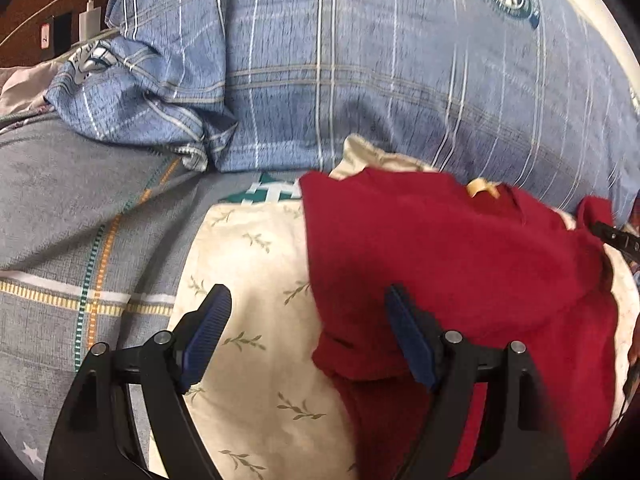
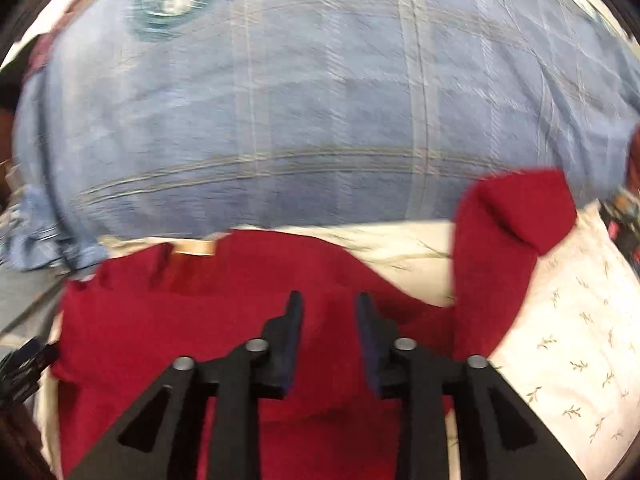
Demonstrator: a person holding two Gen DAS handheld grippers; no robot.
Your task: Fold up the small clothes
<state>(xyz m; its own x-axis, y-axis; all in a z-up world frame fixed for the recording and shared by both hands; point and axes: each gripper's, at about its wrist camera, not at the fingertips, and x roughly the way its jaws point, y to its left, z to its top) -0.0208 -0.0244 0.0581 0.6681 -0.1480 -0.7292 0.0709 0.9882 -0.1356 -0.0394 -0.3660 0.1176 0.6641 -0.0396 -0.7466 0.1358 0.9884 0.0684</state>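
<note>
A dark red small garment (image 1: 440,248) lies spread on a cream leaf-print cloth (image 1: 248,248), its collar with a tan label (image 1: 480,188) at the far side. My left gripper (image 1: 308,296) is open wide above the garment's left edge, nothing between its blue pads (image 1: 212,328). In the blurred right wrist view the red garment (image 2: 200,320) fills the lower half, and one sleeve (image 2: 504,240) sticks up at the right, folded over at its end. My right gripper (image 2: 329,300) hovers over the garment's body with its jaws apart and not pressing on the cloth.
Bulky blue plaid bedding (image 1: 360,60) rises right behind the garment. A grey checked sheet (image 1: 80,240) covers the left. A white charger with cable (image 1: 90,20) lies at the far left. The cream cloth (image 2: 580,340) extends to the right of the sleeve.
</note>
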